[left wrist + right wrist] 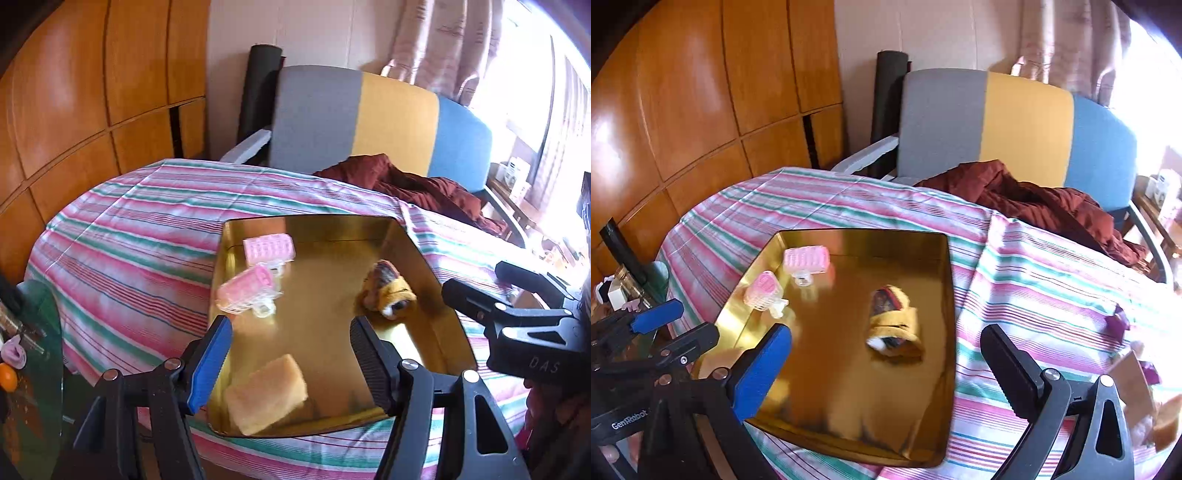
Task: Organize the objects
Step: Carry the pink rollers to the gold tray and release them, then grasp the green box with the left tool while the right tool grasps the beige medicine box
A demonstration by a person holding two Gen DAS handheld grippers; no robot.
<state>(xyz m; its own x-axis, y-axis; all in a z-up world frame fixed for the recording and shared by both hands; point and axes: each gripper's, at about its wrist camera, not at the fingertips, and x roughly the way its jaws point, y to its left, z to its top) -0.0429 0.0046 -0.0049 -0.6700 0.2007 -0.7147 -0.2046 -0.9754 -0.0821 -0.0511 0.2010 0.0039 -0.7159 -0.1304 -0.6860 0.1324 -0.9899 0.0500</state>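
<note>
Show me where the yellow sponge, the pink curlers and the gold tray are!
yellow sponge (266,393), left wrist view, middle of its top face.
pink curlers (269,249), left wrist view, side of the farther curler.
gold tray (849,387), right wrist view, bare shiny floor near the front.

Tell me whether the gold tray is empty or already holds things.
Not empty. The gold tray holds two pink hair rollers, a yellowish sponge block and a small striped plush toy.

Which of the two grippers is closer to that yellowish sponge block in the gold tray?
Left. The left gripper hangs open just above the sponge; the right gripper, also open, is off to the sponge's right, nearer the tray's right rim.
</note>
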